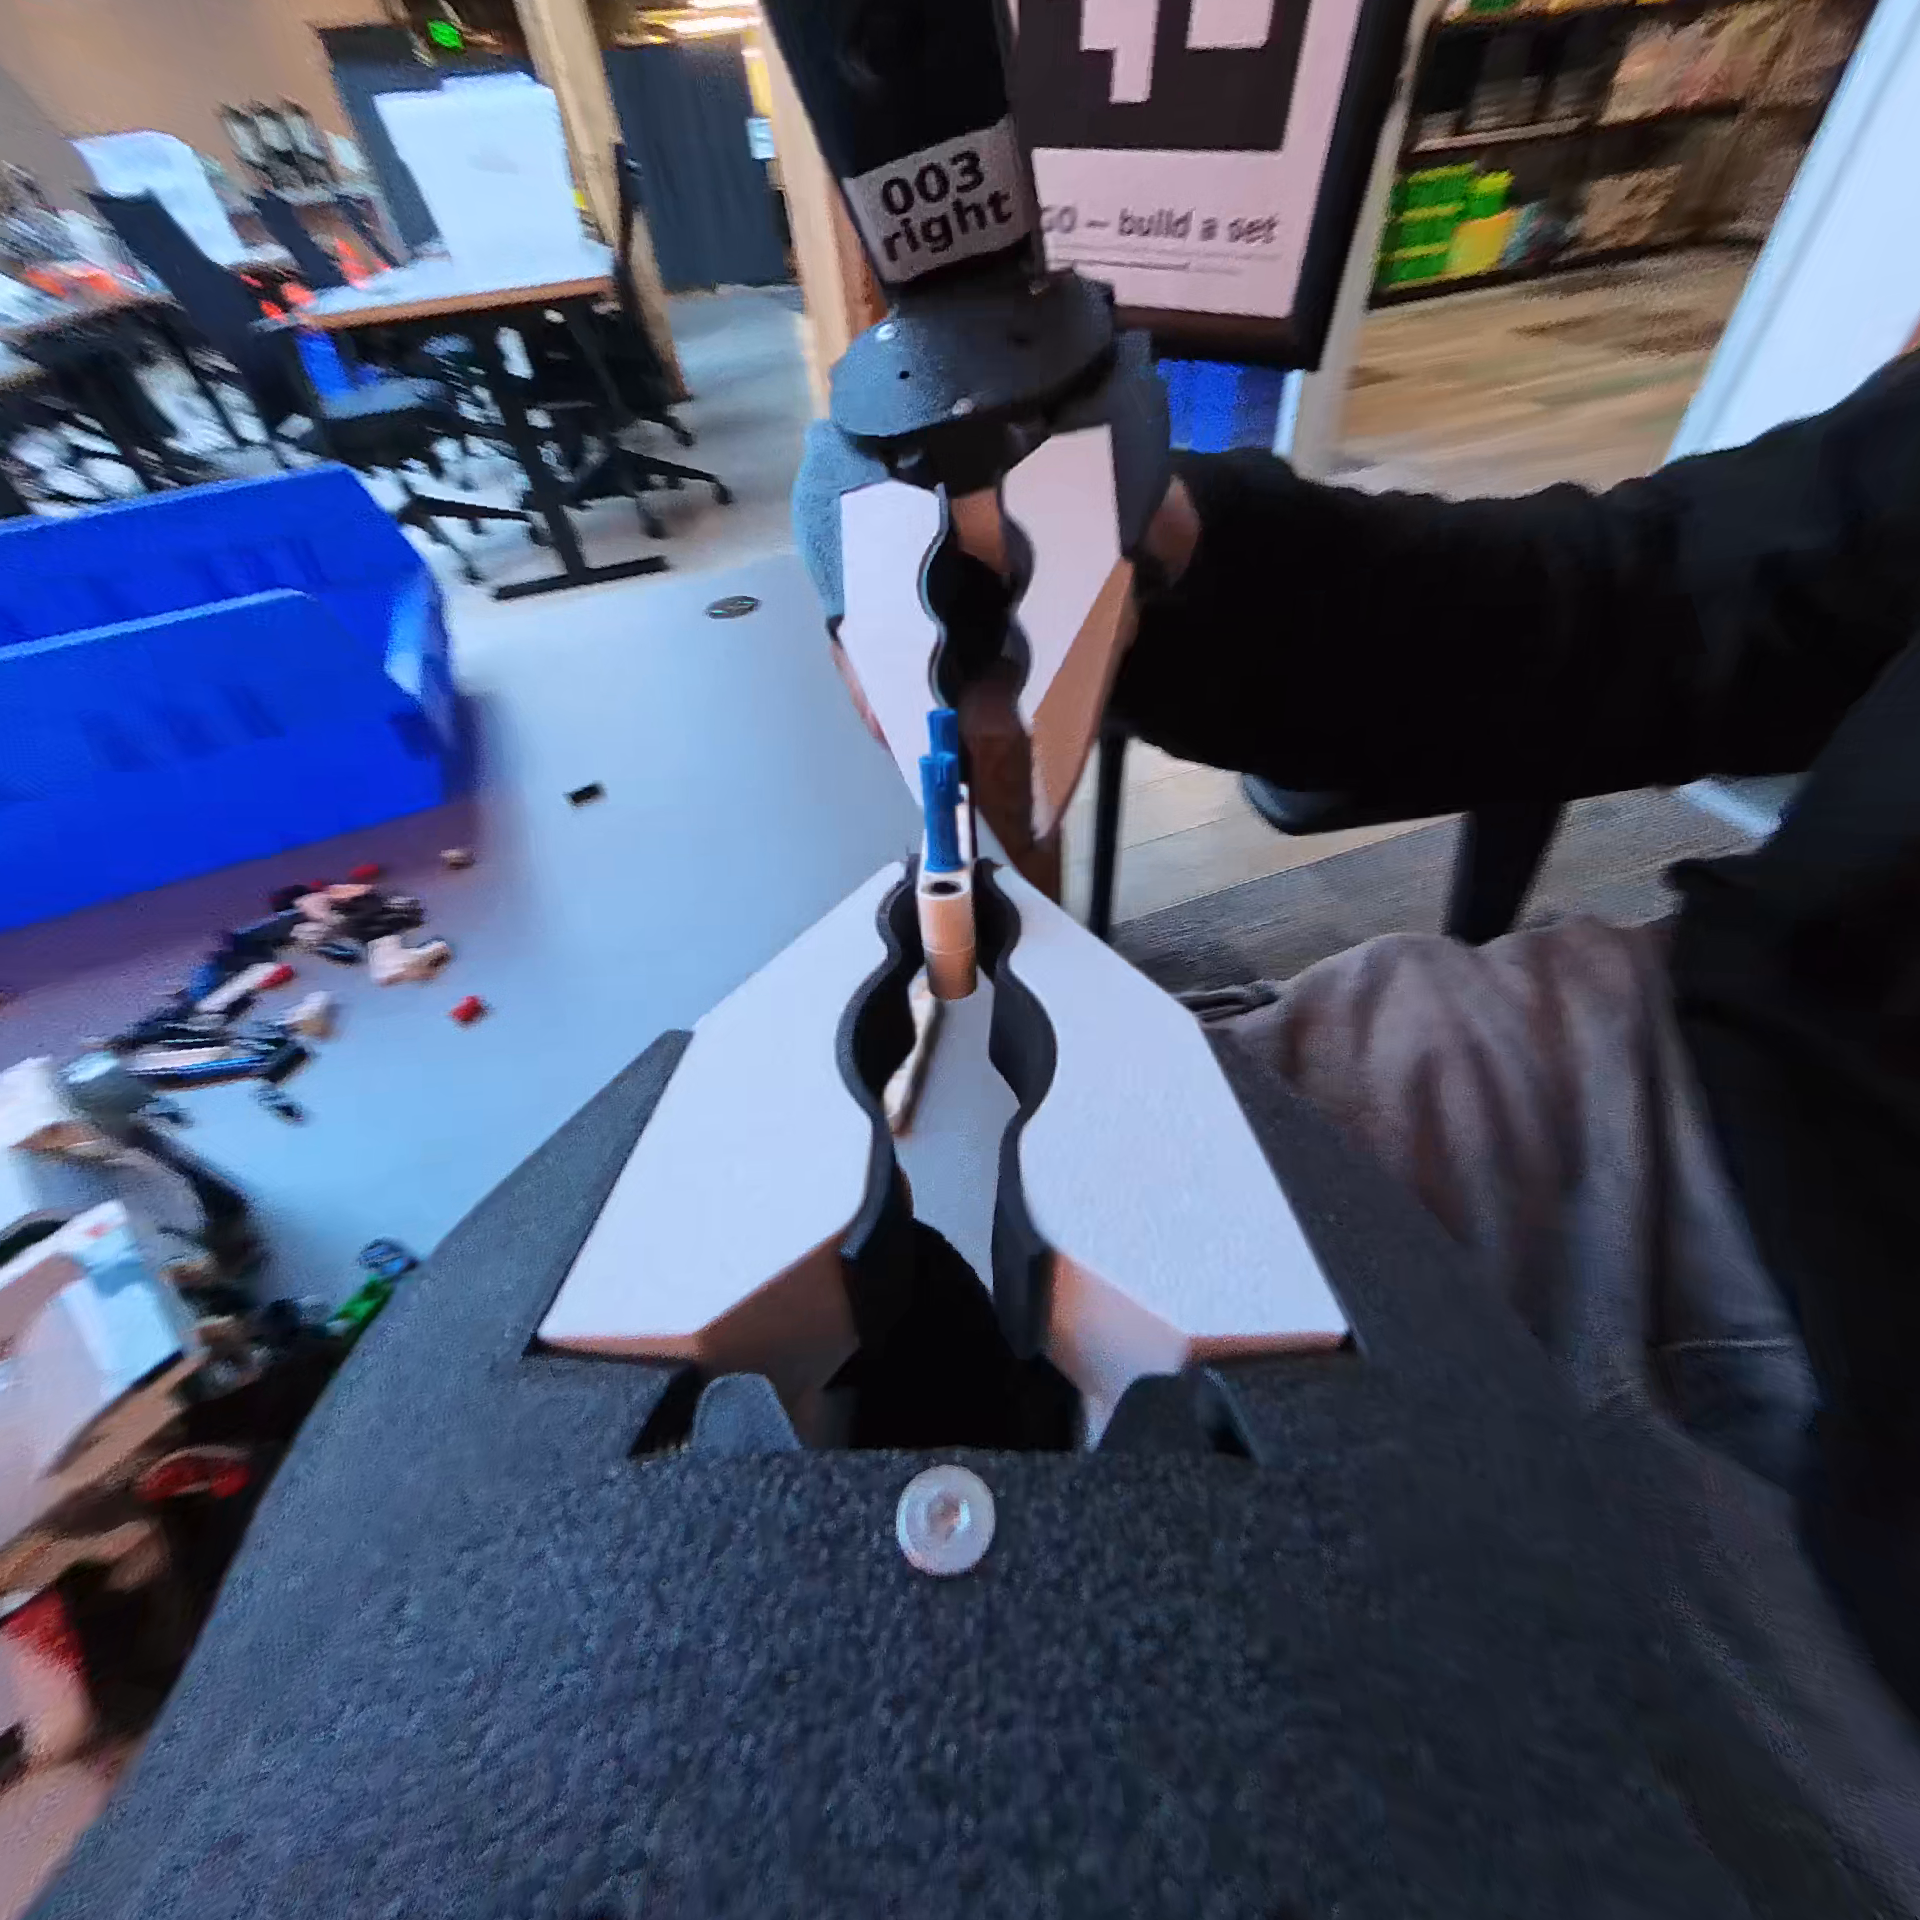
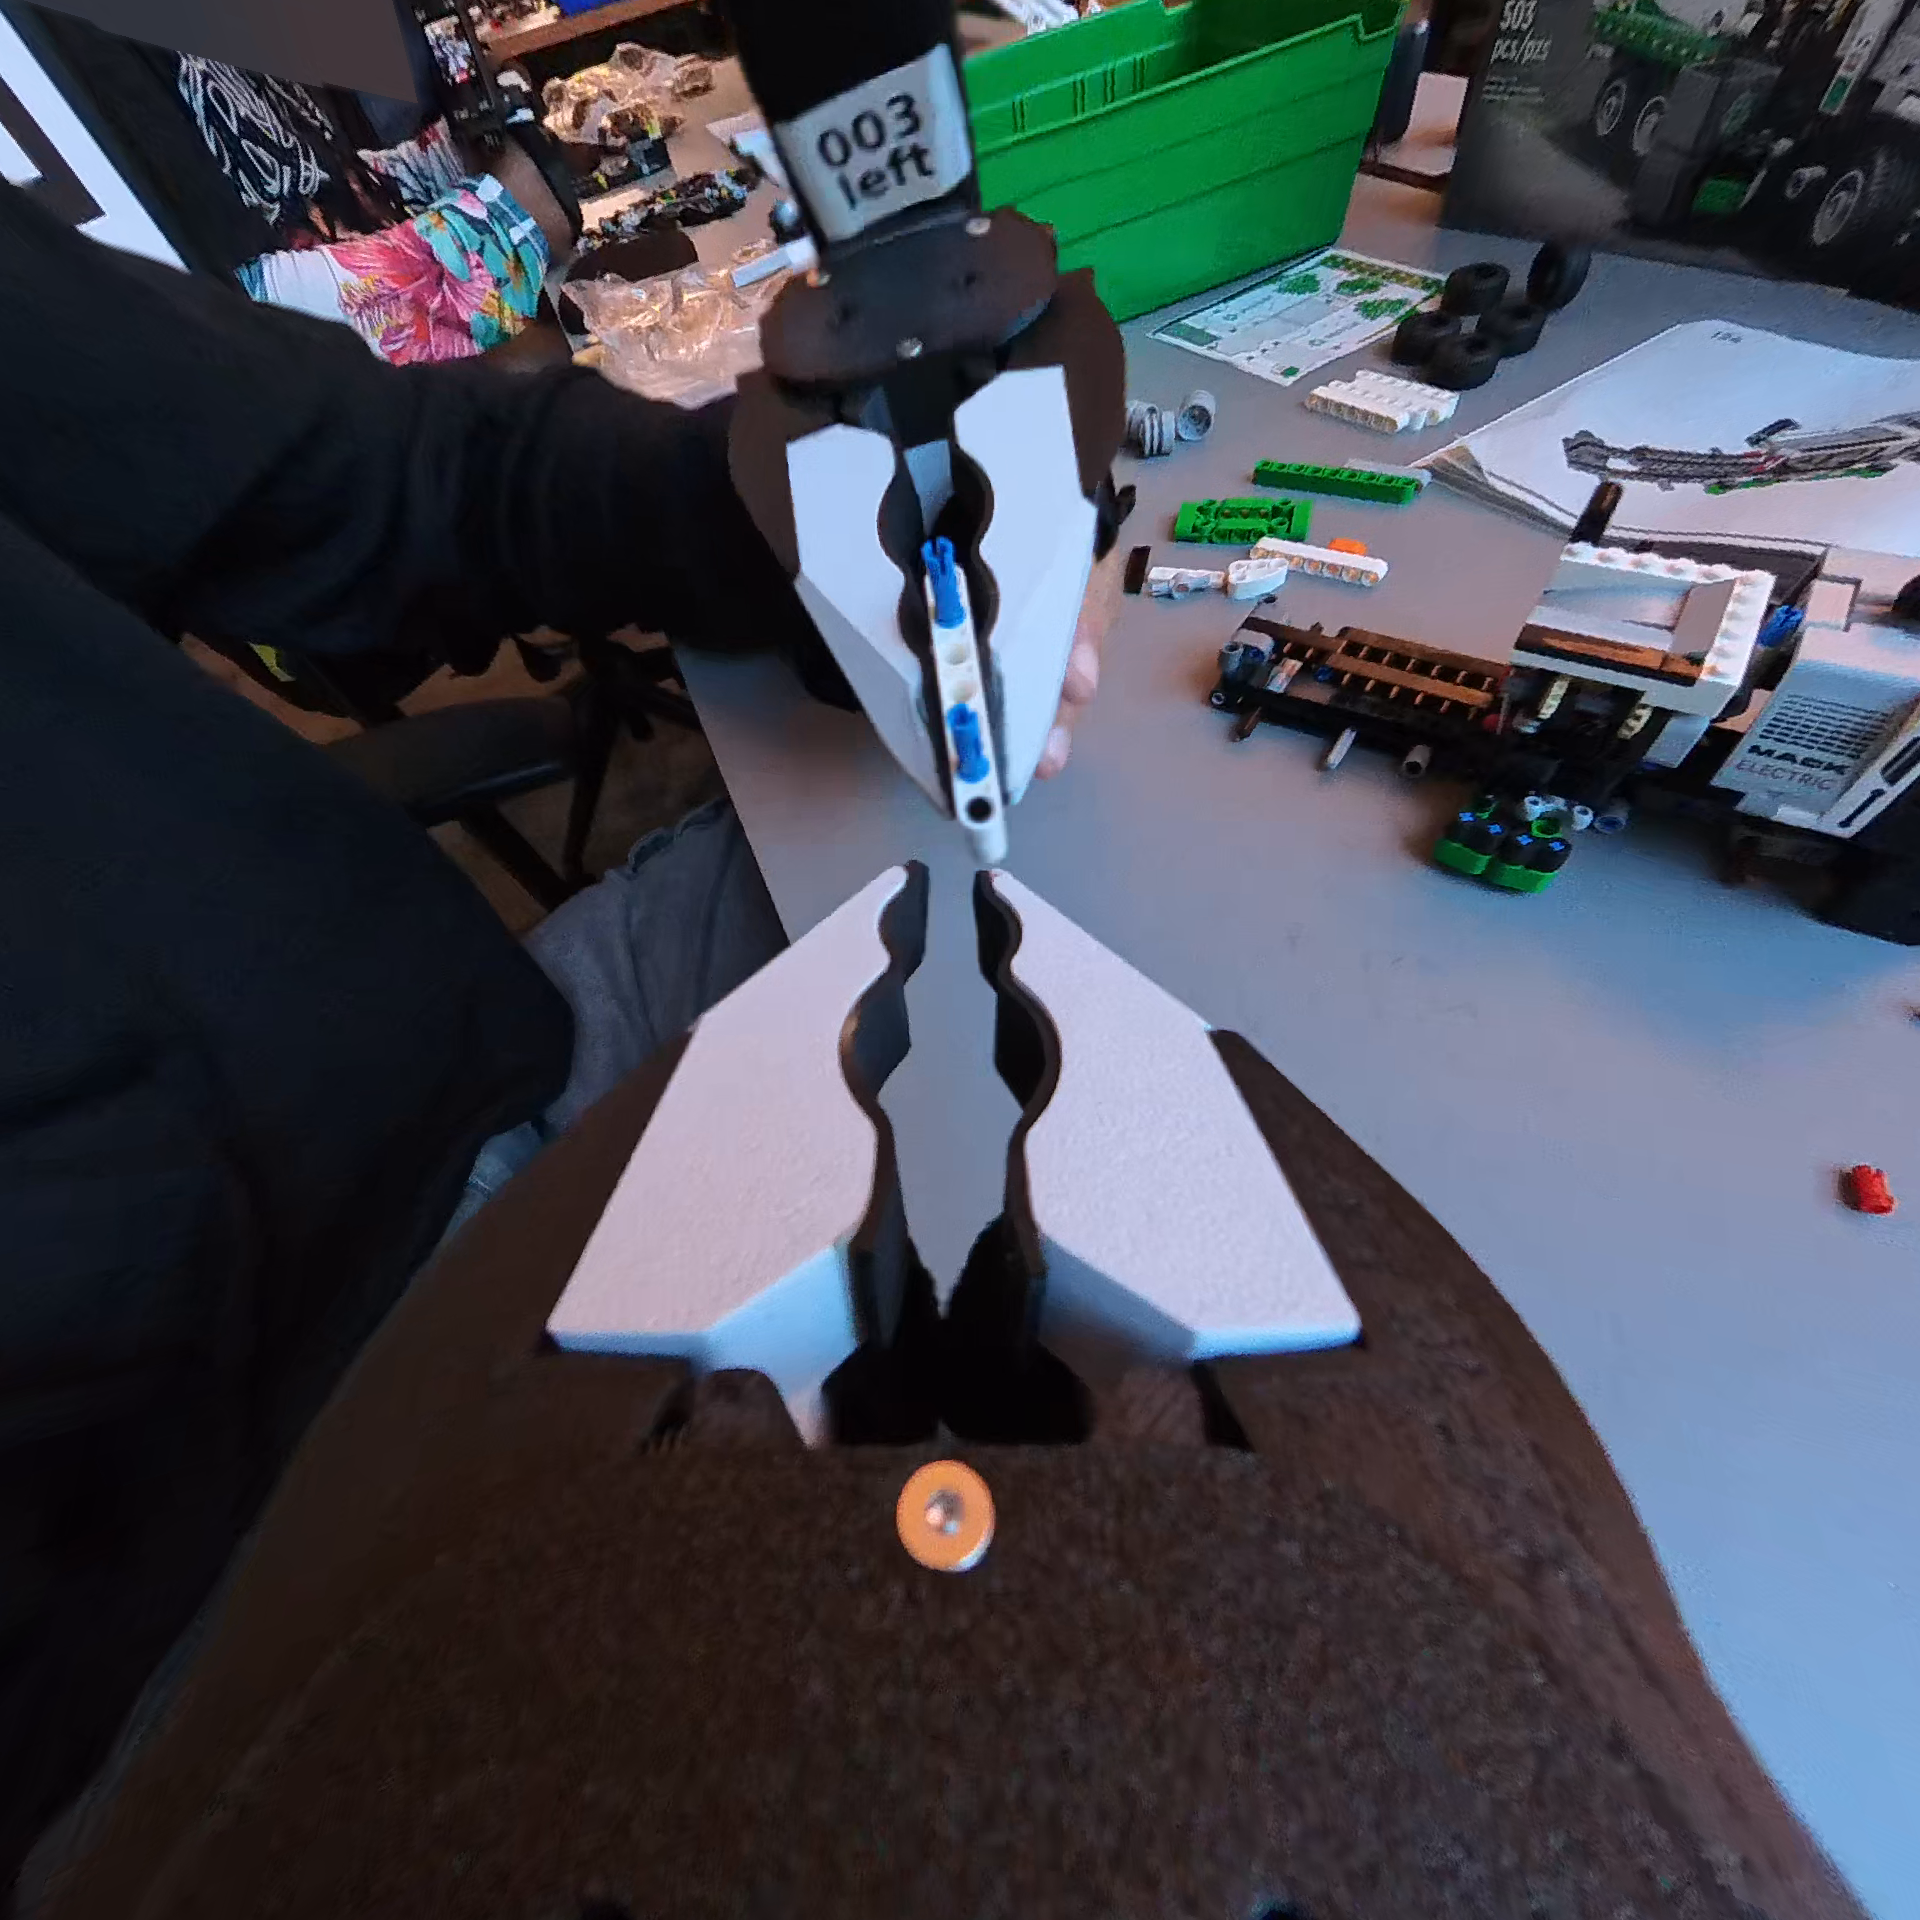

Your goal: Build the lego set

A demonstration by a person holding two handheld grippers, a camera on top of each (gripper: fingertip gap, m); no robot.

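My left gripper [image 1: 945, 883] is shut on a white beam [image 1: 948, 925] with holes and holds it in the air. Two blue pins [image 1: 940, 800] stick up from the beam. In the right wrist view the left gripper [image 2: 977, 805] points at me with the beam [image 2: 961, 665] between its fingers, one blue pin [image 2: 943, 582] deep in the jaws, the other [image 2: 966, 743] near the tip. The beam's end pokes out. My right gripper [image 2: 951, 883] is slightly open and empty, its tips just short of the beam's end. It also shows in the left wrist view [image 1: 971, 727].
A part-built white and black truck [image 2: 1621, 665] stands on the grey table [image 2: 1351, 1039] to the right. Behind it are a green bin [image 2: 1174, 145], black tyres [image 2: 1475, 322], an open booklet [image 2: 1714, 416] and green pieces [image 2: 1242, 517]. A blue bin [image 1: 208, 675] and loose pieces [image 1: 312, 956] lie left. Left and right tips are no more than a few centimetres apart.
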